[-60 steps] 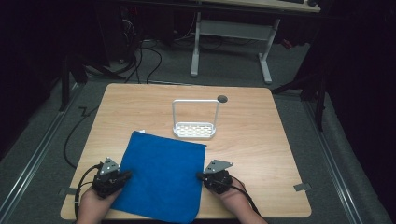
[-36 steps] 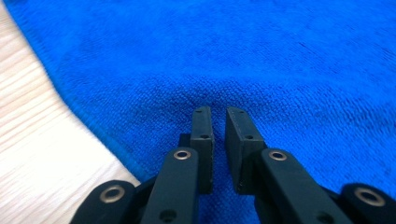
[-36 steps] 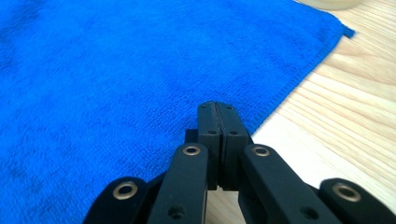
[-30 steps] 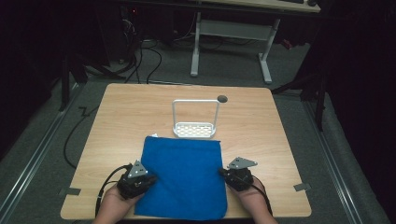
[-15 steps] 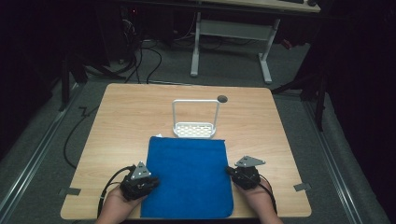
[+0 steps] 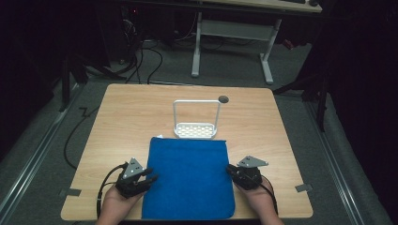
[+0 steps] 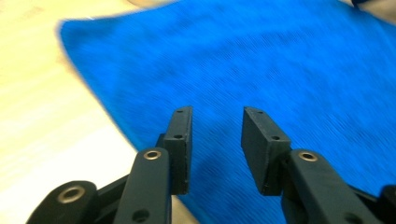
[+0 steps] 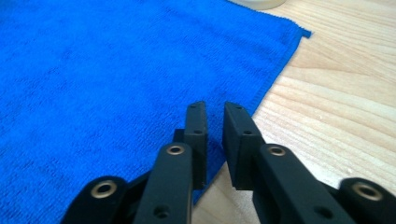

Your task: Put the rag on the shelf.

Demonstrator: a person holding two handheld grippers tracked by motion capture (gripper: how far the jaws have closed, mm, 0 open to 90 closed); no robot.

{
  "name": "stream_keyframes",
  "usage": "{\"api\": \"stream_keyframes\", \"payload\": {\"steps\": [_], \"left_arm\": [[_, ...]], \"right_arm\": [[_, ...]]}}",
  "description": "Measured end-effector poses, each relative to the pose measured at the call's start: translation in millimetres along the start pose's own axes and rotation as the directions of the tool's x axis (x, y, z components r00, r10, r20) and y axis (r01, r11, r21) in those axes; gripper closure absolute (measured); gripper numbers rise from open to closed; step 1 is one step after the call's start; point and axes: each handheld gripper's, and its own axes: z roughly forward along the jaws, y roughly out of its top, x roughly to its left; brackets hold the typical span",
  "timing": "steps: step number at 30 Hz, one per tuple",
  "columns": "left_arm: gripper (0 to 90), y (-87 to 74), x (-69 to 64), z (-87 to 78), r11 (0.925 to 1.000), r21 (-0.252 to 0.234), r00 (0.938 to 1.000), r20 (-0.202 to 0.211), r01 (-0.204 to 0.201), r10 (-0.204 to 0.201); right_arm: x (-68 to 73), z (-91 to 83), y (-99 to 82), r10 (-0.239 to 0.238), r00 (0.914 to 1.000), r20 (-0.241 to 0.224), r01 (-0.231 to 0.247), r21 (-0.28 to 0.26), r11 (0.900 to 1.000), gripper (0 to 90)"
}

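A blue cloth lies flat and square on the wooden table, reaching its near edge. My left gripper rests at the cloth's left edge. In the left gripper view the cloth spreads under the gripper. Those jaws have just been opening and stand well apart, with nothing pinched between them. My right gripper sits at the cloth's right edge. Its jaws have just been opening to a narrow gap over the hem of the cloth, which lies loose on the wood.
A white wire rack stands just beyond the cloth's far edge, with a dark round hole in the tabletop behind it. Bare wood lies to the left and right of the cloth. Cables and a desk frame are on the floor beyond the table.
The cloth went from skewed to square and slid toward the near edge. Both grippers drew it out sideways, then opened and let go of its edges.
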Motion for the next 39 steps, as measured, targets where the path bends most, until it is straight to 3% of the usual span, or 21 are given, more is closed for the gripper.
{"api": "stream_keyframes", "payload": {"steps": [5, 6, 7, 9, 15, 18, 22, 23, 25, 27, 29, 32, 39], "left_arm": [[60.7, 2.8, 10.8, 5.6, 0.9978, -0.045, 0.9979, -0.04, 0.05, -0.052], [59.6, 5.8, 17.2, 11.5, 0.9971, -0.045, 0.9952, -0.074, 0.061, -0.064], [59.6, 5.8, 17.2, 11.5, 0.9971, -0.045, 0.9952, -0.074, 0.061, -0.064], [59.7, 11.8, 26.2, 21.5, 0.9975, -0.044, 0.9908, -0.121, 0.056, -0.061], [61.3, 23.1, 41.4, 44.2, 0.9944, -0.076, 0.9814, -0.172, 0.073, -0.085], [63.2, 31.4, 52.0, 60.6, 0.9972, -0.044, 0.9734, -0.219, 0.06, -0.068], [63.7, 42.9, 67.3, 72.5, 0.9955, -0.029, 0.9709, -0.22, 0.09, -0.094], [63.6, 43.6, 70.7, 73.9, 0.9934, -0.061, 0.9714, -0.212, 0.097, -0.108], [63.7, 43.8, 73.5, 74.6, 0.9907, -0.076, 0.9707, -0.204, 0.113, -0.126], [63.8, 45.4, 78.8, 79.2, 0.9878, -0.039, 0.97, -0.187, 0.15, -0.155], [64.1, 46.5, 78.0, 81.7, 0.9899, -0.023, 0.9729, -0.183, 0.14, -0.142], [65.2, 47.6, 77.7, 84.3, 0.9903, -0.005, 0.9743, -0.178, 0.139, -0.138], [68.3, 46.8, 84.3, 83.5, 0.9806, -0.021, 0.9718, -0.131, 0.195, -0.196]], "right_arm": [[-0.9, 1.3, 0.1, 0.009, 0.9999, 0.012, -0.009, -0.008, 0.9999, 73.9], [-1.6, 1.7, 0.3, 0.008, 0.9999, 0.015, -0.007, -0.017, 0.9998, 72.4], [-2.0, 1.4, 0.5, 0.007, 0.9999, 0.015, -0.007, -0.024, 0.9997, 71.9], [-2.5, 0.4, 0.8, 0.007, 0.9999, 0.014, -0.006, -0.033, 0.9994, 71.2], [-4.2, -2.1, 1.0, 0.016, 0.9998, 0.013, -0.016, -0.048, 0.9987, 70.1], [-4.7, -2.8, 0.9, 0.019, 0.9997, 0.013, -0.018, -0.048, 0.9987, 69.3], [-4.4, -2.8, 1.2, 0.016, 0.9998, 0.01, -0.016, -0.052, 0.9985, 68.3], [-4.3, -2.6, 1.4, 0.016, 0.9998, 0.01, -0.016, -0.053, 0.9985, 68.1], [-4.6, -2.3, 2.4, 0.031, 0.9995, -0.001, -0.031, -0.063, 0.9975, 67.5], [-5.4, -2.4, 3.2, 0.046, 0.9988, -0.017, -0.047, -0.07, 0.9965, 66.9], [-5.7, -1.5, 5.6, 0.047, 0.9988, -0.014, -0.048, -0.089, 0.9948, 65.9], [-12.1, 9.0, 16.1, 0.081, 0.9967, 0.004, -0.08, -0.103, 0.9914, 64.0], [-33.7, 32.5, 39.2, 0.124, 0.9891, 0.079, -0.117, -0.086, 0.9895, 63.4]]}}
